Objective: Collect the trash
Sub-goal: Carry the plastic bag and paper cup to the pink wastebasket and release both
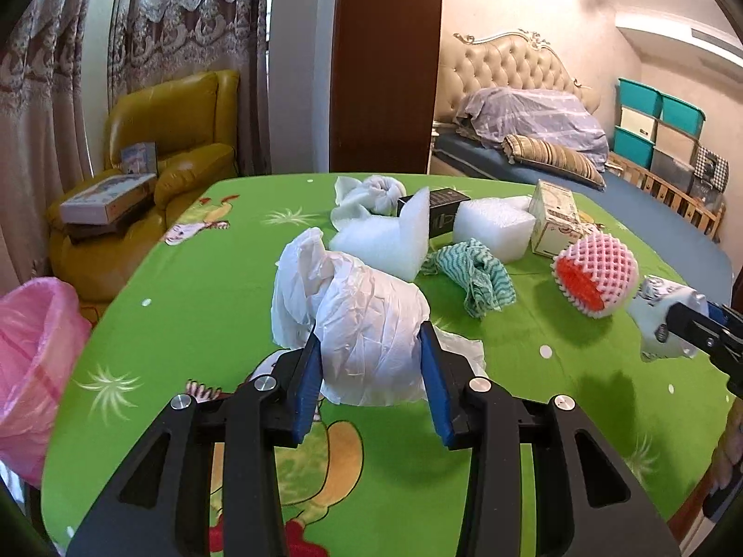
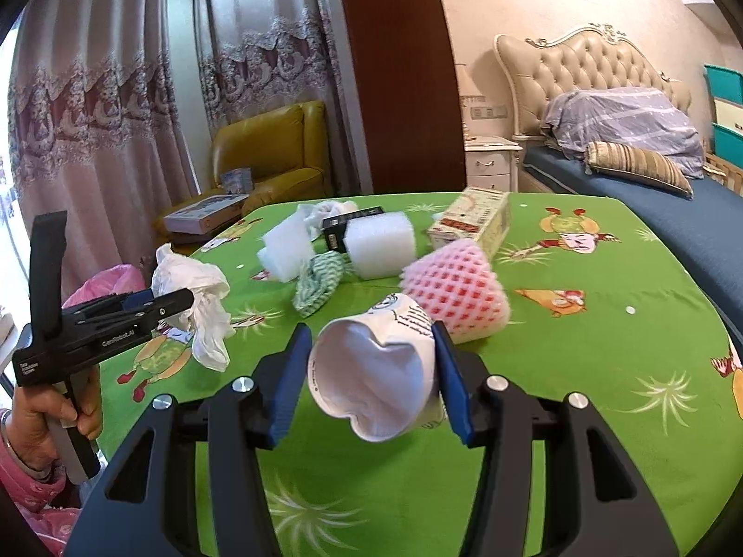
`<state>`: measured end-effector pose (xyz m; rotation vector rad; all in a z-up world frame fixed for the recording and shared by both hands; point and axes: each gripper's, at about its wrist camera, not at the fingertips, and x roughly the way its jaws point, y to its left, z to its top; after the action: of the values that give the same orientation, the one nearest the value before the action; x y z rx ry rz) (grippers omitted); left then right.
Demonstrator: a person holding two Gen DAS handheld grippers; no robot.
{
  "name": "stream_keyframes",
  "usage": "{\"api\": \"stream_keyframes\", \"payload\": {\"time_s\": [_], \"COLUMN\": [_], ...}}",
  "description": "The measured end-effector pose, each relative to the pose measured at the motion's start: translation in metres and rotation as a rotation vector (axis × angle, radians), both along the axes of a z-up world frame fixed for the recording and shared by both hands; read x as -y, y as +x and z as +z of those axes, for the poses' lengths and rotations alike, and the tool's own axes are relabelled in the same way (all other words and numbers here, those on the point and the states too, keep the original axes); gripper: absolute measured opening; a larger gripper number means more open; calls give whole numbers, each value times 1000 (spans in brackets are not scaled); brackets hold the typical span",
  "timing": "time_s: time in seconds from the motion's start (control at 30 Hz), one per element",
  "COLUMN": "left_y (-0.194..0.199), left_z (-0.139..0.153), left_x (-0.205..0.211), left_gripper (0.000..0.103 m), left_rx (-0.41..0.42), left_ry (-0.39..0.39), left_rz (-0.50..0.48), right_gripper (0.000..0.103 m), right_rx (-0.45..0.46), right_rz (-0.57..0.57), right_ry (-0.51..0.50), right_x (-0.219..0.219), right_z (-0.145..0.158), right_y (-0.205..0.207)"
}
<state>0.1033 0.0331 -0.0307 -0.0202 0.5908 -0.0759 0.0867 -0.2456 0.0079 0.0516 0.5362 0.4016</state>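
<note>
Green table: tissue between jaws.

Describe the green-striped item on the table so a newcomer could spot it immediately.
On the green cartoon-print tablecloth, look at the trash cluster in the middle, just in front of the two white foam blocks. The crumpled rag lies there, between the white plastic bag and the pink foam fruit net. It alone is cloth, with wavy teal-and-white stripes.
</note>
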Motion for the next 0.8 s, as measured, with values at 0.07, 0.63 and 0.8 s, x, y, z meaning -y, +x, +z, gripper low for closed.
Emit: {"api": "stream_keyframes", "payload": {"time_s": [0.07, 0.63, 0.8], "left_y": [-5, -47, -58], "left_z": [0, 5, 7], "left_x": [0, -13, -31], "left_gripper": [37, 38, 38], "left_rx": [7, 79, 100], "left_ry": [7, 19, 15], "left_rz": [-3, 3, 39], "right_gripper": [51, 51, 51], "right_rx": [-1, 40, 56], "right_rz": [11, 109, 148], "right_ry": [-8, -54, -71], "right_x": [-6, -62, -85], "right_z": [-1, 8, 12], "right_y": [-1, -8, -10]}}
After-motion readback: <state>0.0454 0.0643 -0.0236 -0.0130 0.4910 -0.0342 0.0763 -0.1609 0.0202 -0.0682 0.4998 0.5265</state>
